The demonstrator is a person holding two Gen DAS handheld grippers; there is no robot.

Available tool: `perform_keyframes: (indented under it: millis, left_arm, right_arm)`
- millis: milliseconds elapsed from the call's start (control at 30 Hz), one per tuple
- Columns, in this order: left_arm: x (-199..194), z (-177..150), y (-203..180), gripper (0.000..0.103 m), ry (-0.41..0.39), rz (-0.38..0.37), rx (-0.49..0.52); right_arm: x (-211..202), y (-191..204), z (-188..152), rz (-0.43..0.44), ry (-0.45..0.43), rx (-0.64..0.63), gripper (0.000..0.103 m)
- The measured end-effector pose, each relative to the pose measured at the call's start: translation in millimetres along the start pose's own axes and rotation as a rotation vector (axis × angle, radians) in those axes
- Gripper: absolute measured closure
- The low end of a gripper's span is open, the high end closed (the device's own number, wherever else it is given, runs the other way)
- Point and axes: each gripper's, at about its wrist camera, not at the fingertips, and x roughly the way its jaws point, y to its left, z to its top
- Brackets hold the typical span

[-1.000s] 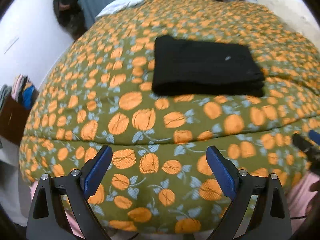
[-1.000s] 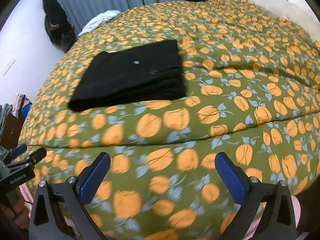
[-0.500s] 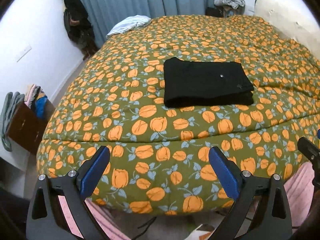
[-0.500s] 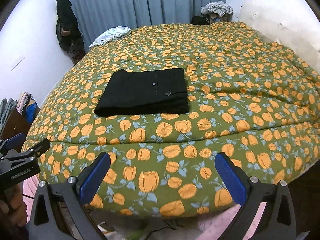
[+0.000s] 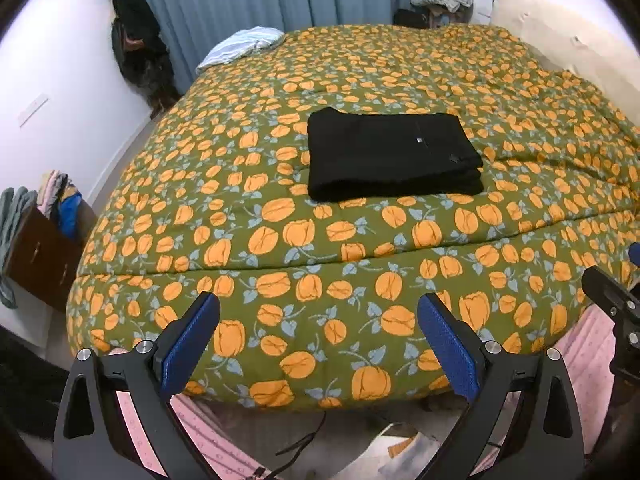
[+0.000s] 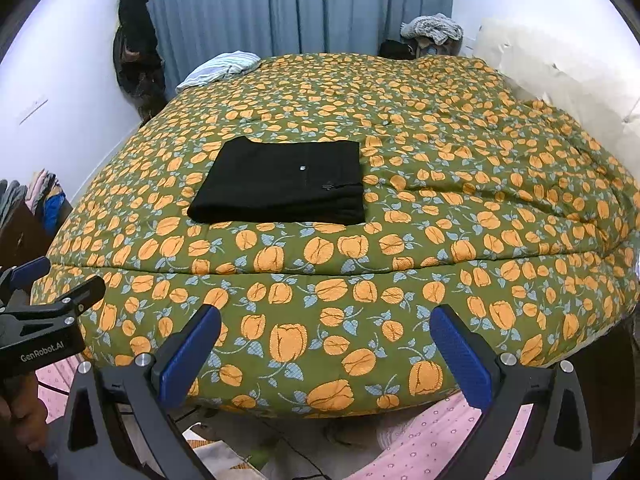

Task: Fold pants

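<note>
We hold the left gripper (image 5: 318, 330) with its jaws spread wide and nothing between them, out past the near edge of the bed (image 5: 280, 280). The right gripper (image 6: 325, 338) is the same: jaws apart, empty, off the mattress. Beyond both, the pants (image 5: 390, 156) lie on the flowered quilt, near the middle of the bed and well apart from either gripper. They form a compact black rectangle, layers stacked with edges fairly square and a small button showing on top. We judge the folding done; nothing seems left except perhaps tidying a slightly uneven right edge.
</note>
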Motion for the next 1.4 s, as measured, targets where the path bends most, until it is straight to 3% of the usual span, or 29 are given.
perform_keyframes:
  millis: [233, 467, 800, 1100, 1400]
  left_arm:
    - [-13, -2, 3, 0.003, -0.024, 0.006, 0.015]
    - [-33, 2, 10, 0.001, -0.043, -0.01, 0.095]
    - [-38, -18, 12, 0.0, 0.037, -0.032, 0.0]
    - [-46, -17, 2, 0.0, -0.012, -0.004, 0.029]
    - [-44, -16, -7, 0.001, -0.015, -0.039, 0.052]
  right_arm:
    - [-11, 7, -2, -0.007, 0.002, -0.02, 0.0]
    - [-34, 6, 2, -0.019, -0.024, -0.032, 0.0]
    - [-47, 12, -8, -0.013, -0.021, -0.037, 0.0]
    - [-42, 1, -17, -0.013, -0.006, 0.01, 0.0]
    - [-39, 1, -17, -0.033, 0.012, 0.003, 0.0]
